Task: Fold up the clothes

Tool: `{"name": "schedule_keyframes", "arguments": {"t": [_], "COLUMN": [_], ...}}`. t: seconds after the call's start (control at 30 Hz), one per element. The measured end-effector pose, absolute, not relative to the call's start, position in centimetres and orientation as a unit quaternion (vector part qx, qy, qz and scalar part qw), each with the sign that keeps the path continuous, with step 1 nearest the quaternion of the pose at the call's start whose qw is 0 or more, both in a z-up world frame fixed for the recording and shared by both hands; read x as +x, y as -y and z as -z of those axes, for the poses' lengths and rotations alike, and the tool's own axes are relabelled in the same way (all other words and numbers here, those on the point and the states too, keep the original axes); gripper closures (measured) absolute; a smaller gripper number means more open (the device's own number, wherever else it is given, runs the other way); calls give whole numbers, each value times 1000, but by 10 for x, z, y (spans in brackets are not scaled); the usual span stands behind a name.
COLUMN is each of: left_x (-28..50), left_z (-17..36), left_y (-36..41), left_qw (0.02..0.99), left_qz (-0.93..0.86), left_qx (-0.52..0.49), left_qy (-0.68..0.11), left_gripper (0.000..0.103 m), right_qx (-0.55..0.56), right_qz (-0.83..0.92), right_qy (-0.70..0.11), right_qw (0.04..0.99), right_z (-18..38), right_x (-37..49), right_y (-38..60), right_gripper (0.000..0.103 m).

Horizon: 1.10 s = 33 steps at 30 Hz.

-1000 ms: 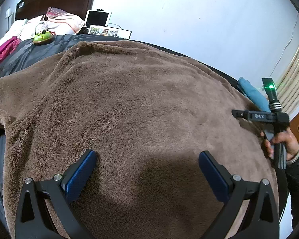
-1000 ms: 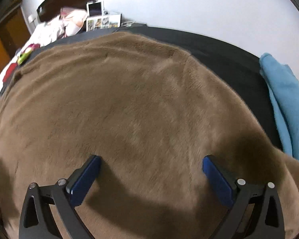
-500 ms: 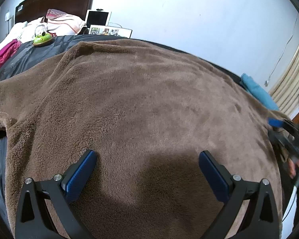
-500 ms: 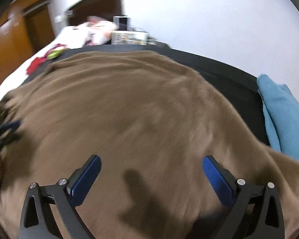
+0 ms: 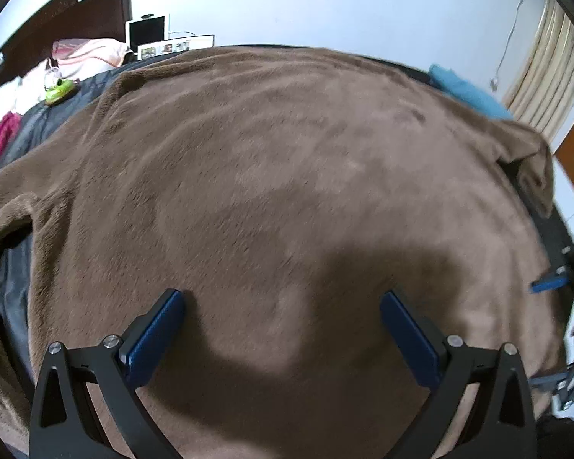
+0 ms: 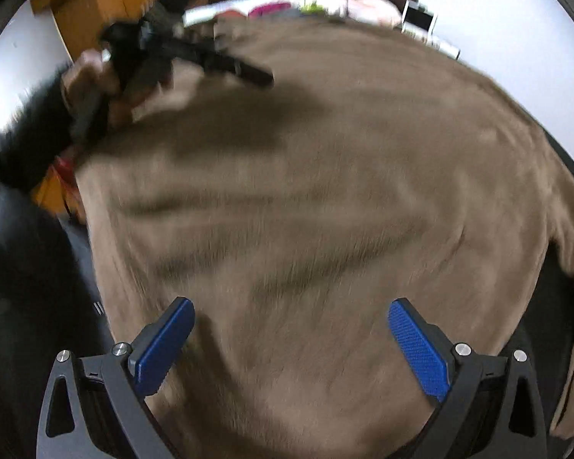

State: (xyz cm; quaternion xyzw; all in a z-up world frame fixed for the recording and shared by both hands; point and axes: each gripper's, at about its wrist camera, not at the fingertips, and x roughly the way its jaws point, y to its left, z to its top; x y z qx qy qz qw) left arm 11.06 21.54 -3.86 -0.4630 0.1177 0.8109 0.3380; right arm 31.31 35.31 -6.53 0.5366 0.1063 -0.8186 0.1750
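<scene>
Right gripper (image 6: 291,340) has swung left across the brown fleece garment (image 5: 287,176), apparently repositioning; both grippers gape wide, holding nothing, left gripper (image 5: 283,325) included.

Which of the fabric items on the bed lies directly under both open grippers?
The brown fleece garment, spread across the bed. The blue cloth sits at its far right edge, and the magenta cloth at far left.
</scene>
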Motion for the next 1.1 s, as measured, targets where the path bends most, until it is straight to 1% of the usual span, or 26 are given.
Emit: {"name": "schedule_keyframes", "arguments": {"t": [0.13, 0.33, 0.5, 0.63, 0.73, 0.83, 0.9, 1.03, 1.1], "left_x": [110, 99, 99, 90, 81, 72, 62, 51, 51], "left_z": [46, 48, 50, 37, 21, 15, 22, 46, 50], "left_y": [-204, -179, -185, -187, -200, -209, -214, -218, -219], "left_qw": [312, 279, 270, 286, 291, 290, 291, 275, 269], "left_qz": [-827, -843, -840, -828, -833, -838, -831, -815, -821], "left_qx": [-448, -449, -455, -473, -458, -451, -466, -499, -489], "left_qy": [-132, -100, -121, -98, -105, -103, -93, -105, -122], "left_gripper": [0, 0, 0, 0, 0, 0, 0, 0, 0], "right_qx": [560, 581, 588, 572, 531, 514, 517, 545, 540], "right_qz": [802, 790, 783, 787, 816, 830, 831, 816, 819], "right_qy": [-123, -121, -128, -170, -153, -128, -117, -99, -109], "right_qw": [168, 157, 159, 159, 172, 173, 167, 167, 164], "right_z": [71, 72, 72, 57, 36, 36, 44, 65, 69], "right_x": [331, 347, 341, 333, 311, 287, 266, 268, 274], "right_y": [-362, -375, -376, -367, -364, -363, -365, -363, -361], "right_gripper": [0, 0, 0, 0, 0, 0, 0, 0, 0]}}
